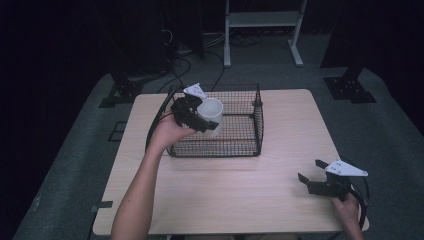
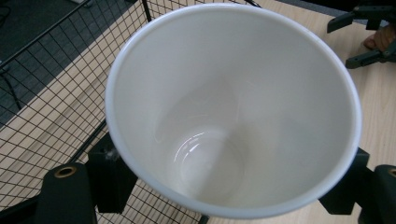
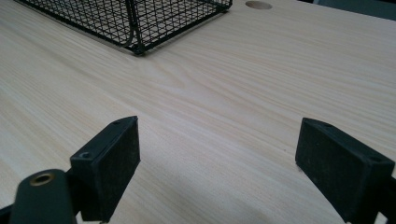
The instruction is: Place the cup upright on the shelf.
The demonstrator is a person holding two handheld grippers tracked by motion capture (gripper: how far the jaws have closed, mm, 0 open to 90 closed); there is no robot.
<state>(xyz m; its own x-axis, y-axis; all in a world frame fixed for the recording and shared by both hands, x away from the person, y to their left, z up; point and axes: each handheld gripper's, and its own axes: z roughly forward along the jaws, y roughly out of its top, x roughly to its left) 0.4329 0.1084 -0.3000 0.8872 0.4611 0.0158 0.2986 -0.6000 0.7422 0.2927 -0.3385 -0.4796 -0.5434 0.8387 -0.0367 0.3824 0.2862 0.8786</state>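
Note:
My left gripper [image 1: 206, 123] is shut on a white paper cup [image 1: 211, 116], which it holds above the left part of a black wire basket [image 1: 246, 131]. The left gripper view looks straight into the cup [image 2: 233, 107]; its inside is bare, and my black pads [image 2: 108, 175] press on its outer wall from both sides. Near the table's front right corner my right gripper [image 1: 311, 171] rests open. The right gripper view has its pads [image 3: 114, 161] standing wide apart over bare wood, with nothing between them.
The light wooden table [image 1: 235, 195] has a small round hole [image 3: 258, 5] in its top beyond the basket's corner [image 3: 135, 44]. Cables and a white metal frame [image 1: 262, 22] stand on the dark floor behind the table.

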